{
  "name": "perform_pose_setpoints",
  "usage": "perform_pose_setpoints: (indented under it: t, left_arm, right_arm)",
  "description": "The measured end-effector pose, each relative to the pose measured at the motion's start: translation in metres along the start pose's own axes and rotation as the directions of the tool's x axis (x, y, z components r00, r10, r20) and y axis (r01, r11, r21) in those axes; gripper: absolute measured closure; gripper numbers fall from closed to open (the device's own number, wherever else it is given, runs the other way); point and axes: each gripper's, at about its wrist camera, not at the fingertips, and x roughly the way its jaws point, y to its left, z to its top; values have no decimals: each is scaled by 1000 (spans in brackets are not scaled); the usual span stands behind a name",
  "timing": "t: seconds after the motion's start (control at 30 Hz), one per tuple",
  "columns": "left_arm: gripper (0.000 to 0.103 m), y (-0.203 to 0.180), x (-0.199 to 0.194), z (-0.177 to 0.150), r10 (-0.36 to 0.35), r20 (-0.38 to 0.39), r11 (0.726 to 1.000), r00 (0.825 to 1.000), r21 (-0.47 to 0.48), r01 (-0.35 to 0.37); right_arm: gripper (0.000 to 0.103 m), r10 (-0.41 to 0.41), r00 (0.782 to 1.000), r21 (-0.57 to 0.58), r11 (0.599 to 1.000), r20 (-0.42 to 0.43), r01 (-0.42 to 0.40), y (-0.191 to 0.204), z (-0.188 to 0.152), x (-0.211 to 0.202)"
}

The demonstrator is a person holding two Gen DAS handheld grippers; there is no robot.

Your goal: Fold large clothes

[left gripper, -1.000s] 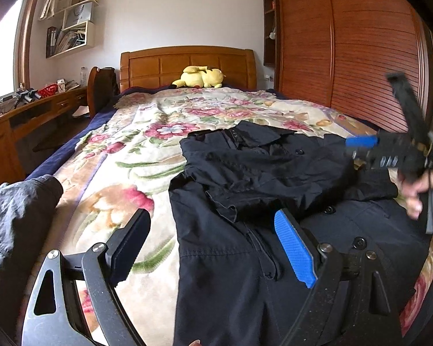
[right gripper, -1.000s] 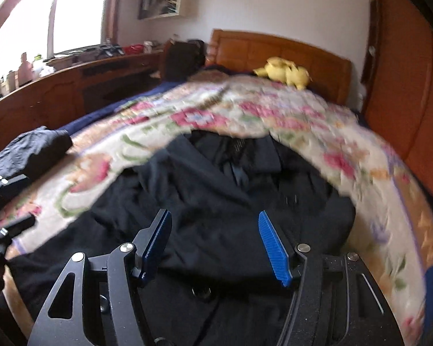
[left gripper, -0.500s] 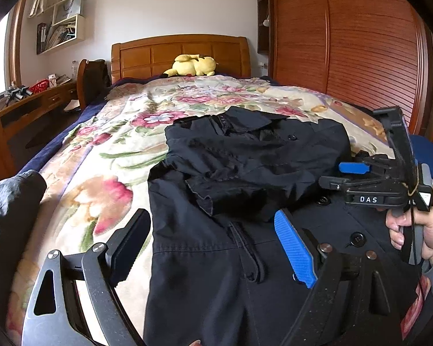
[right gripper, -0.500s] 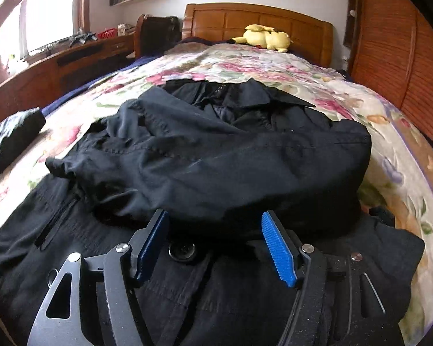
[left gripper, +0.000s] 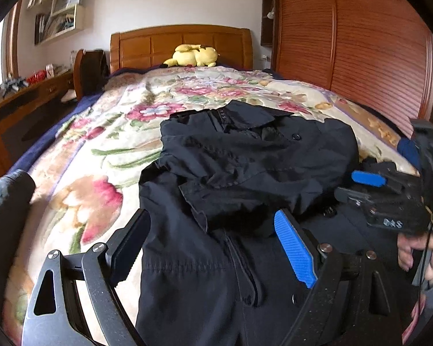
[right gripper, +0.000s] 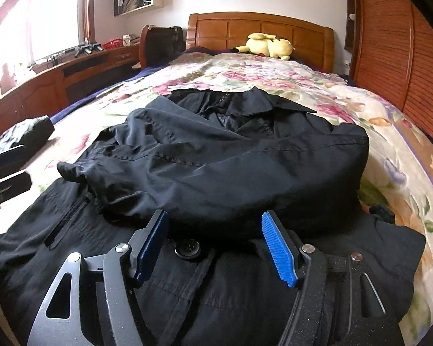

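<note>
A large black coat lies spread on the flowered bedspread, collar toward the headboard, with its sleeves folded across the chest. It also fills the right wrist view. My left gripper is open and empty, hovering low over the coat's left side near a pocket. My right gripper is open and empty, low over the coat's front by a black button. The right gripper also shows at the right edge of the left wrist view, held by a hand.
A dark folded garment lies at the bed's left edge. A yellow plush toy sits by the wooden headboard. A wooden desk runs along the left. A slatted wardrobe stands to the right.
Both grippers have come down and closer to the coat. The right gripper has swung from high over the bed to just above the coat's front. Both stayed open.
</note>
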Motion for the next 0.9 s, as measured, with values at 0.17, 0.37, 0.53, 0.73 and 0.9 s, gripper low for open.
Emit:
perform_pose_setpoints:
  t: [0.17,0.37,0.53,0.73,0.9]
  left_arm:
    - [15,8,26,8,-3,-61,1000,998,-31,1]
    - [24,7,53,10,-3,-128,999,992,-37,-2]
    - [30,1,55,3,-11,-137,1000,991,-26,7]
    - [31,2,62,-3,-69,-167,996,984,-61,59]
    - [64,0,65,-5,-153,-184,986,971,-95,138]
  right_arm:
    - [34,-19,1000,1,1000,24,19,-12,-11,-21]
    - [34,-94,994,29,995,64,92,-34,-10,-38]
    - [34,-129,988,78,990,91,122,-54,-11,-49]
    - [34,-163,983,86,984,84,155,-62,-17,-53]
    - [34,-184,979,126,977,85,172,-75,-12,-58]
